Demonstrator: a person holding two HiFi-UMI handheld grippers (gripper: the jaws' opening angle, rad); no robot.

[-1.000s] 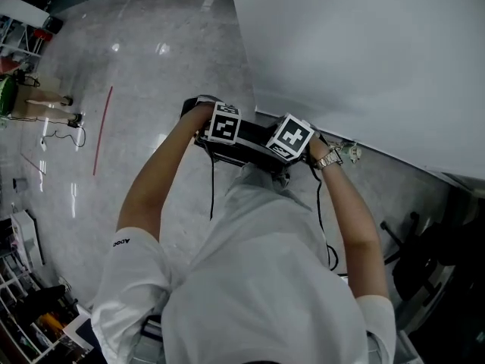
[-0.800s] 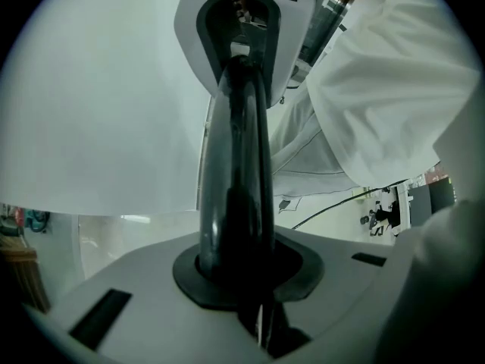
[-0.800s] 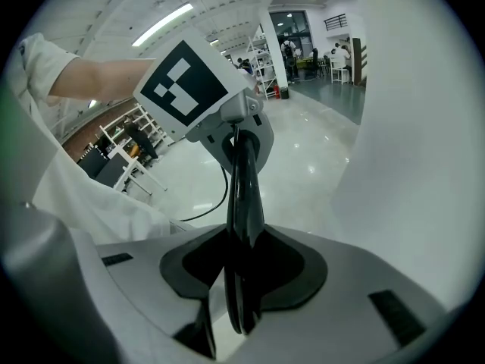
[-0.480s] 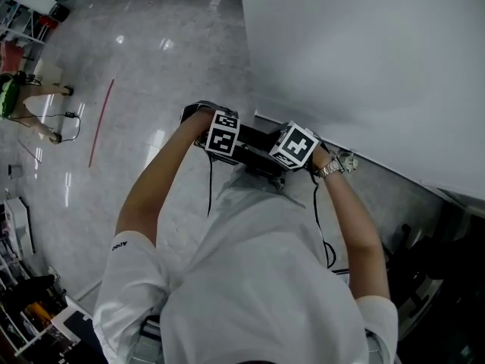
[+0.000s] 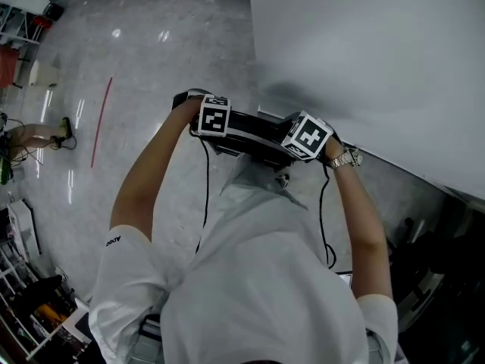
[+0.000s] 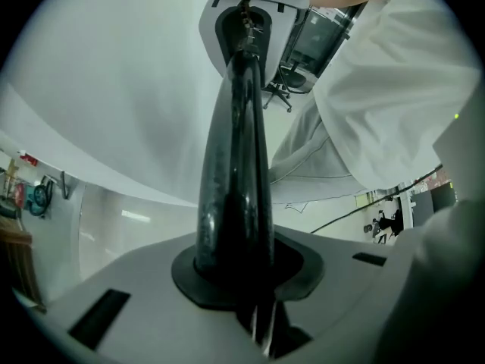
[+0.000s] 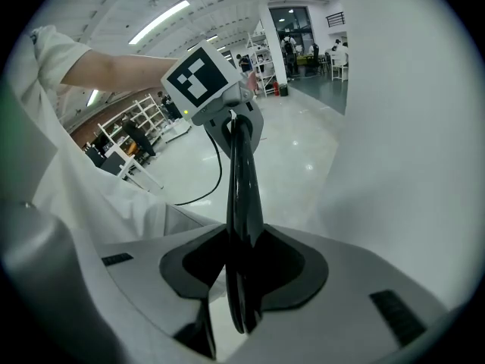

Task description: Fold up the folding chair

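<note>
L gripper (image 6: 244, 294) clamped on glossy black edge of folding chair (image 6: 233, 165).
Jaws had just closed a bit further, w/ the edge between them & pads pressed on it. The edge ran straight up the frame to the R gripper (image 6: 244, 10) at top, which sat on its far end. White panel (image 6: 114, 89) filled the left; person's white shirt (image 6: 379, 89) the right; office chair (image 6: 307, 44) in bkgd.

White tee (image 5: 258, 279), watch (image 5: 346, 158), blk cables (image 5: 205, 184)
</note>
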